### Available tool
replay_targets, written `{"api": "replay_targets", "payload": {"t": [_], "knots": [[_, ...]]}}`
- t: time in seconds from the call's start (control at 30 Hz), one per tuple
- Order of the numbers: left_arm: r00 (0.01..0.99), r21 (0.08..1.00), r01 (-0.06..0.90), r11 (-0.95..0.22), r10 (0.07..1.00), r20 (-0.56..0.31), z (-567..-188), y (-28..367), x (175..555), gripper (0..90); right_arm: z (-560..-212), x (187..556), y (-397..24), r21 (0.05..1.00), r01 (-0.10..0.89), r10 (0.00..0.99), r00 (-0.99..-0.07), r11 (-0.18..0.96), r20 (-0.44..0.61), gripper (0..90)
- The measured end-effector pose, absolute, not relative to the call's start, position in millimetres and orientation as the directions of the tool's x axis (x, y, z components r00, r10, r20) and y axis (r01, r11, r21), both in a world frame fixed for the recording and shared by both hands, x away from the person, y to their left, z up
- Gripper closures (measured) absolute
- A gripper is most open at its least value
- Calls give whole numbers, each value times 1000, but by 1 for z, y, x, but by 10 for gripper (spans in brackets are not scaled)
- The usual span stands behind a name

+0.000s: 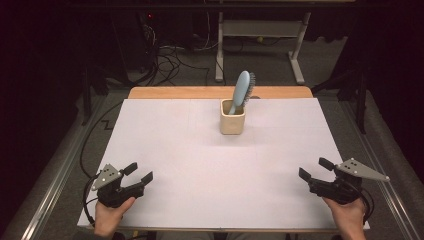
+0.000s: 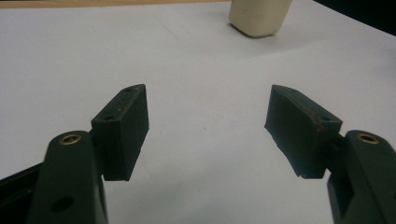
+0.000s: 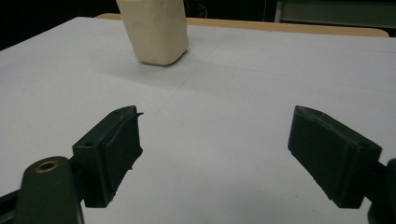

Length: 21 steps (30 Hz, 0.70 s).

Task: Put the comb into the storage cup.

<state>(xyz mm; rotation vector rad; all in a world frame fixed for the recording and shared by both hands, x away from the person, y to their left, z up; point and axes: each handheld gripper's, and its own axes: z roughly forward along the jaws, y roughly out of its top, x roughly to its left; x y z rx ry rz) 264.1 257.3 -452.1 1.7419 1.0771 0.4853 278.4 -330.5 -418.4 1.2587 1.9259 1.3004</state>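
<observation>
A cream square cup [image 1: 232, 122] stands toward the back middle of the white table surface [image 1: 200, 160]. A light blue hairbrush [image 1: 242, 90] leans in it, handle down, bristles up. The cup's base also shows in the left gripper view [image 2: 259, 18] and in the right gripper view [image 3: 154, 32]. My left gripper [image 1: 138, 173] rests at the front left of the table, open, nothing between its jaws [image 2: 208, 126]. My right gripper [image 1: 315, 168] rests at the front right, also open and empty [image 3: 215, 154]. Both point inward toward the cup, well short of it.
A wooden table edge [image 1: 220, 92] runs behind the white surface. Beyond it stand a white metal frame [image 1: 260, 30] and loose cables [image 1: 170, 60] on the floor. Dark cables trail from the left gripper along the table's left side [image 1: 87, 150].
</observation>
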Motion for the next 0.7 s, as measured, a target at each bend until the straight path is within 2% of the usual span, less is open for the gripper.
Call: {"api": "replay_targets", "payload": {"t": [0.7], "knots": [[524,892,438,-113,839,-151,-452,258,264,311,-434,281,-328,890,440,889,-447,118,103,177]]}}
